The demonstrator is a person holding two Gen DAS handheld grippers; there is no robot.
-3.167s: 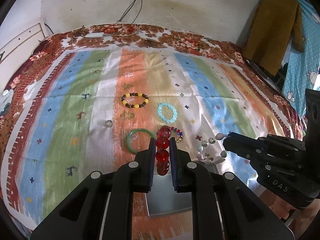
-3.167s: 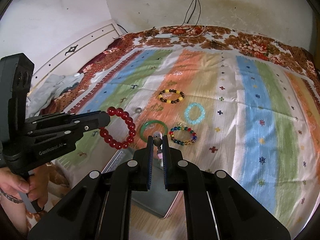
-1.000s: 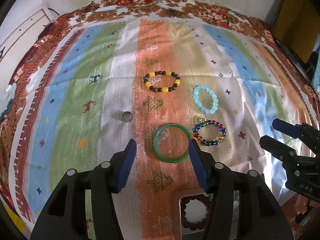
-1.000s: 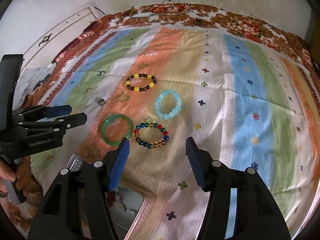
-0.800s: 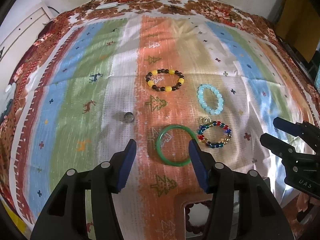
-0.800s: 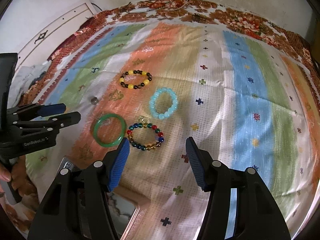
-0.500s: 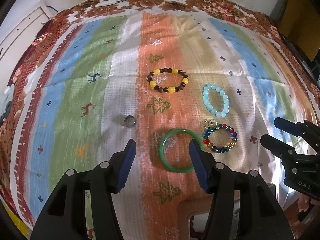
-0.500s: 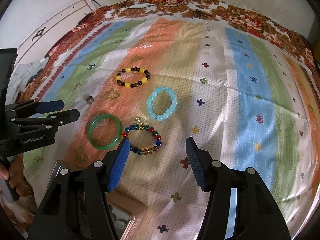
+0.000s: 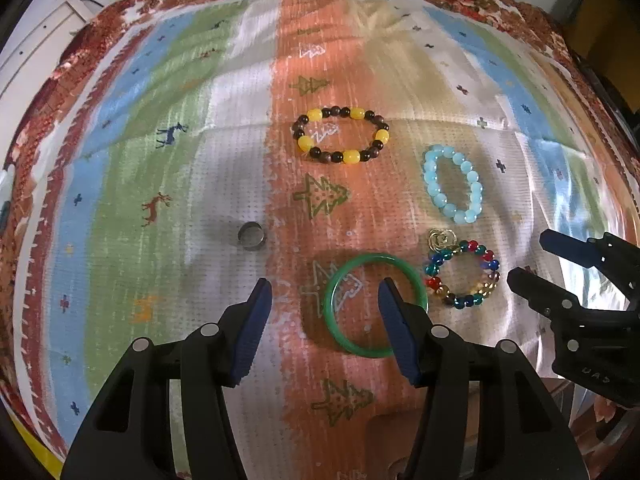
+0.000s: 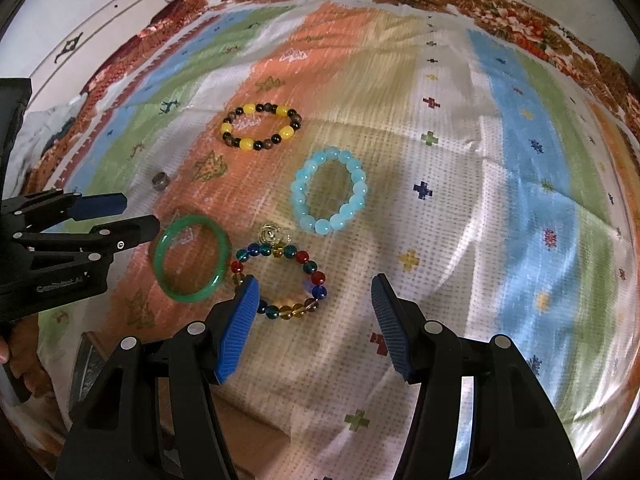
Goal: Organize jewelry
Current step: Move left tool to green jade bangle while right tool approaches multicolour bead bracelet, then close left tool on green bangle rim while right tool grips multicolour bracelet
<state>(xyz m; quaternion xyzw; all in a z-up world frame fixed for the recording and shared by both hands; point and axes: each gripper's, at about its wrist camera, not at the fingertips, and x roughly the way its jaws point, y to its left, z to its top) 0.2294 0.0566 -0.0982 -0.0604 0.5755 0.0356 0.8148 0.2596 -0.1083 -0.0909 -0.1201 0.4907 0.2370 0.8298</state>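
Observation:
Jewelry lies on a striped bedspread. A green bangle (image 9: 374,305) (image 10: 192,259) sits just ahead of my open, empty left gripper (image 9: 325,290), partly behind its right finger. A multicolour bead bracelet (image 9: 464,274) (image 10: 280,280) lies beside it, just ahead of my open, empty right gripper (image 10: 314,286), near its left finger. A pale blue bead bracelet (image 9: 454,186) (image 10: 329,196), a yellow-and-brown bead bracelet (image 9: 340,140) (image 10: 260,127) and a small metal ring (image 9: 251,235) (image 10: 161,180) lie farther out.
The corner of a metal box (image 10: 86,364) shows at the near edge of the bed, below the left gripper. A white headboard (image 10: 100,36) stands at the far left. The right gripper also shows in the left wrist view (image 9: 532,258), the left one in the right wrist view (image 10: 132,216).
3.2 s ago the left gripper held a red bead bracelet and the right a pale bead string; both are now open and empty. Over the last second both moved forward over the jewelry.

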